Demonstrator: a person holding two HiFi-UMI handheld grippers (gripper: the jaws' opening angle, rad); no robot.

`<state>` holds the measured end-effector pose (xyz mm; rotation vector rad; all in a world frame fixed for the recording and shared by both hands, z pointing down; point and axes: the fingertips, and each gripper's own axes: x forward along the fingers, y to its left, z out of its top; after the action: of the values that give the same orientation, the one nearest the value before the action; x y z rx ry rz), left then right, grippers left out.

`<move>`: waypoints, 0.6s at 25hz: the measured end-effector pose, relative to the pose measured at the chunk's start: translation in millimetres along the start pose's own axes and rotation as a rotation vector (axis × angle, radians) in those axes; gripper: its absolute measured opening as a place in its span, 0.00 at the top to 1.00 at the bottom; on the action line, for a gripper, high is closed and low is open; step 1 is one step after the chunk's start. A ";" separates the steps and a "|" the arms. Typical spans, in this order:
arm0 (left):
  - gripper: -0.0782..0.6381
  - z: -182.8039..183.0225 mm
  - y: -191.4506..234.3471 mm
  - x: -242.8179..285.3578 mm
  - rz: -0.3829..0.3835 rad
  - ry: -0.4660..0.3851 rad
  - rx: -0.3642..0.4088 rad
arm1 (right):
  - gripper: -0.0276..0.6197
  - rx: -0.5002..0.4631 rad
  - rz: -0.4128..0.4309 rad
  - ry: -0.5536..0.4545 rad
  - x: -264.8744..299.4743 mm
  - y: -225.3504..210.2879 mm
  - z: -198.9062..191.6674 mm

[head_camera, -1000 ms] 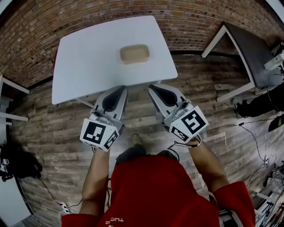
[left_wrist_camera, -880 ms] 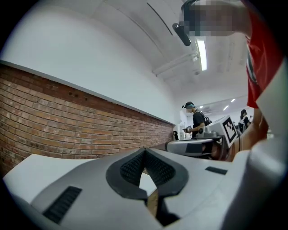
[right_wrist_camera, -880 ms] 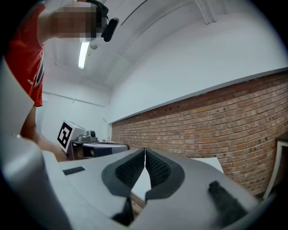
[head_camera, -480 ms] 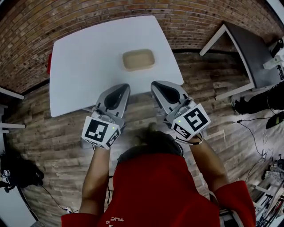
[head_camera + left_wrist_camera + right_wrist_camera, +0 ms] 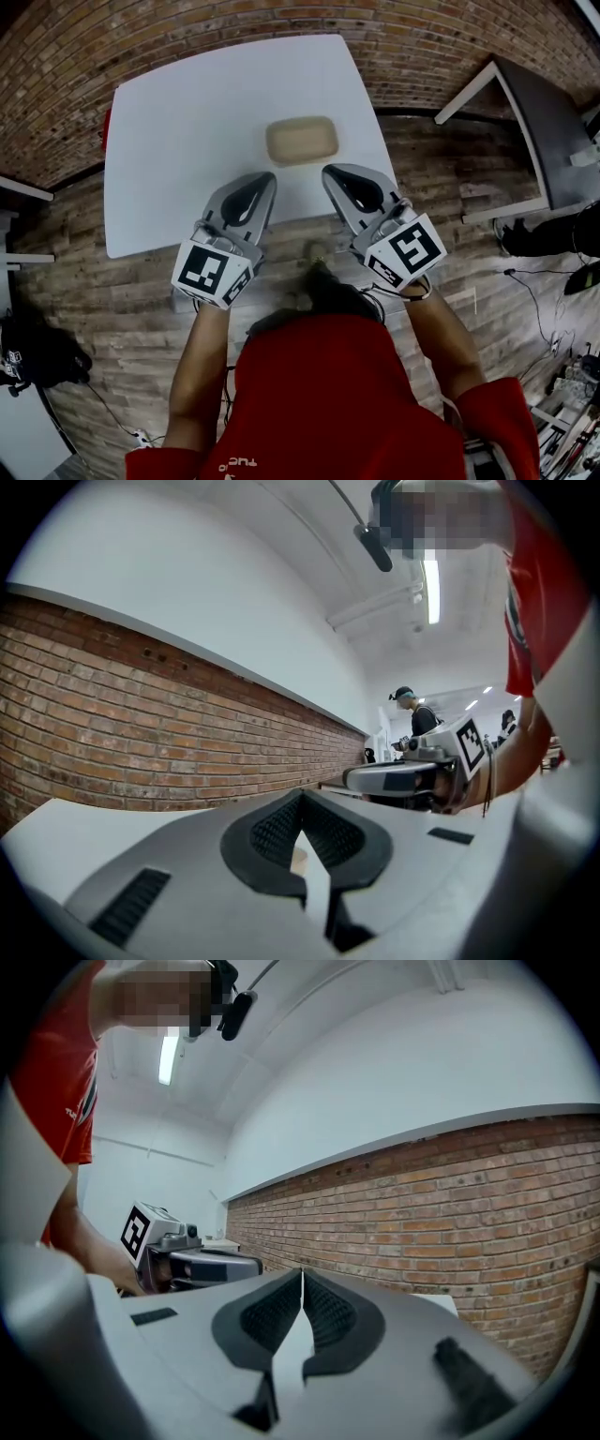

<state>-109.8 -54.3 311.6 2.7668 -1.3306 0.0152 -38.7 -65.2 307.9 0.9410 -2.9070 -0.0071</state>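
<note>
Near the front edge of a white table (image 5: 178,112), toward its right corner, a shallow beige tray (image 5: 302,141) is lying flat, seen from above. A person in a red top (image 5: 328,403) is holding the left gripper (image 5: 258,185) and the right gripper (image 5: 336,175) side by side, their tips hovering over that front edge, just short of the tray, one to each side. Both pairs of jaws are pressing fully together with nothing between them. It is reading as an approach; gripping the tray's rim would call for parting the jaws first. A brick wall (image 5: 422,37) is standing behind the table.
</note>
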 end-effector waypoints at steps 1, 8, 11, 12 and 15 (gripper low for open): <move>0.87 -1.8 4.7 7.1 0.001 0.003 0.003 | 0.91 -0.010 0.003 0.002 3.8 -7.6 -1.8; 0.87 -24.8 36.4 51.0 0.036 0.045 0.015 | 0.91 -0.069 0.054 0.043 25.3 -60.8 -25.9; 0.87 -35.0 47.8 66.6 0.050 0.071 0.026 | 0.91 -0.067 0.088 0.059 34.5 -80.7 -35.9; 0.87 -38.2 51.2 71.6 0.055 0.078 0.023 | 0.91 -0.065 0.100 0.065 38.0 -86.0 -38.9; 0.87 -44.3 59.7 87.8 0.066 0.093 0.012 | 0.91 -0.064 0.135 0.079 48.7 -98.8 -45.3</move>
<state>-100.6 -156.8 362.8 2.6943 -1.4013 0.1545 -16.5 -172.8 353.9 0.7177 -2.8714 -0.0528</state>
